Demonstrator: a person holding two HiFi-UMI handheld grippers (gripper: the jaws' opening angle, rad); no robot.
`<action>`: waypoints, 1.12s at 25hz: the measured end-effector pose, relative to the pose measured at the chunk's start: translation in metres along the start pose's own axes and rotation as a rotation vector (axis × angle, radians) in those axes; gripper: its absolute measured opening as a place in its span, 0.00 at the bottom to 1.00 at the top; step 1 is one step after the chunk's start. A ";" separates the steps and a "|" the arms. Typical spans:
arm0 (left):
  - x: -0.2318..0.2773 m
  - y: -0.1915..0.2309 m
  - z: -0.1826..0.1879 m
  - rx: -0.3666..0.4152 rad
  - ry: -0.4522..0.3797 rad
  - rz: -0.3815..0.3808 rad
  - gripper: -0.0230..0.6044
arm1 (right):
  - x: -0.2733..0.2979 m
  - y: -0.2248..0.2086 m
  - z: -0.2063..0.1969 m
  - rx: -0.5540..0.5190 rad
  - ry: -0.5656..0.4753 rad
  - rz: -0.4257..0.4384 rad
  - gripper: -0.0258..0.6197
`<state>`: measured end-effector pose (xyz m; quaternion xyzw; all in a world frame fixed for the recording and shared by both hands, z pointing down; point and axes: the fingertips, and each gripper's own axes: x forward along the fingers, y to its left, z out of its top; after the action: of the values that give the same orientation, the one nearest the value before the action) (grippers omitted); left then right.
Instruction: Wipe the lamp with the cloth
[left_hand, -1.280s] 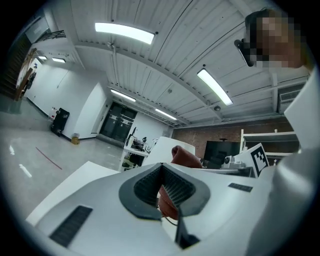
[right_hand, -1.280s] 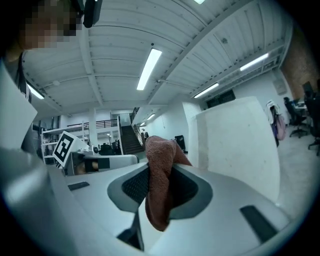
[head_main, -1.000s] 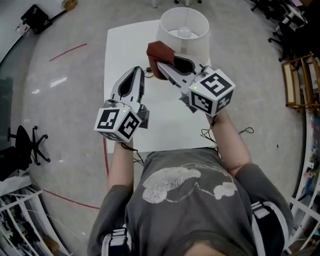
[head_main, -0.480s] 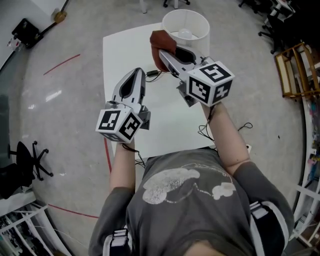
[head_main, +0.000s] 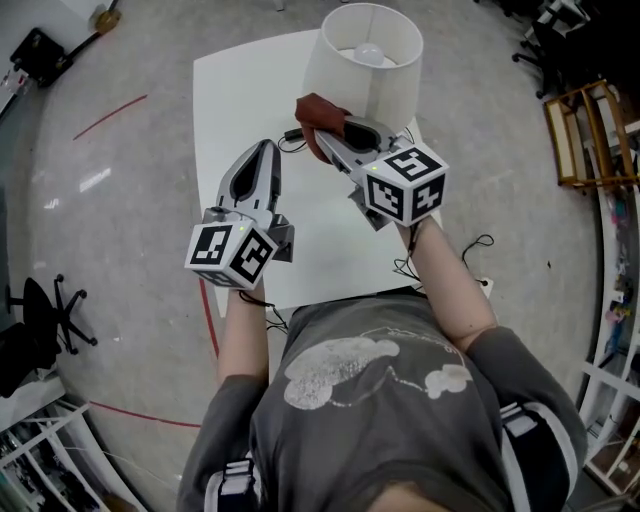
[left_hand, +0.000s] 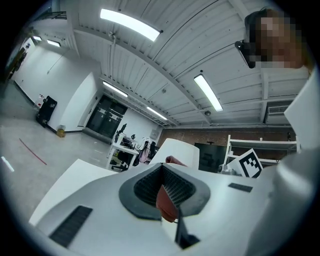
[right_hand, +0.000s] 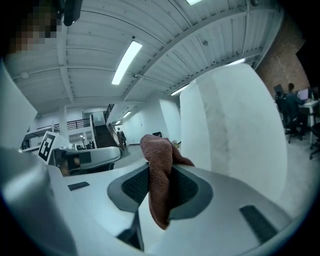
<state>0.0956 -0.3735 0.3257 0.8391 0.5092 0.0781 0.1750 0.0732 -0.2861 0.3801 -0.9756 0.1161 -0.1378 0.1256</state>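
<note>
The lamp (head_main: 362, 82) stands at the far edge of the white worktop (head_main: 240, 95), its white shade open at the top with the bulb (head_main: 371, 55) visible inside. The right hand-held gripper (head_main: 322, 140) is clamped on the reddish-brown cloth (head_main: 317, 112). The cloth bunches above the jaw tips and hangs down between the dark ribbed pads. It is raised just beside the near side of the shade's outer wall. Whether it touches the wall cannot be told.

The left hand-held gripper (head_main: 266, 149) hovers over the worktop to the left of the right one, pointing toward the lamp. Its jaws are drawn together to a narrow slit and meet at the tips. In the left gripper view a reddish patch shows in that slit, and what it is cannot be told.
</note>
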 end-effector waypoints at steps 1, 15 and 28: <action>0.000 0.000 -0.003 -0.003 0.006 0.009 0.05 | 0.000 0.000 -0.006 0.000 0.014 0.008 0.19; -0.005 -0.021 -0.031 0.011 -0.015 0.237 0.05 | -0.035 0.002 -0.047 -0.020 0.115 0.277 0.19; 0.016 -0.121 -0.084 0.056 -0.083 0.449 0.05 | -0.119 -0.069 -0.044 -0.061 0.117 0.497 0.19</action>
<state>-0.0231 -0.2905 0.3580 0.9384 0.3038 0.0665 0.1506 -0.0381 -0.1994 0.4120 -0.9107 0.3635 -0.1556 0.1192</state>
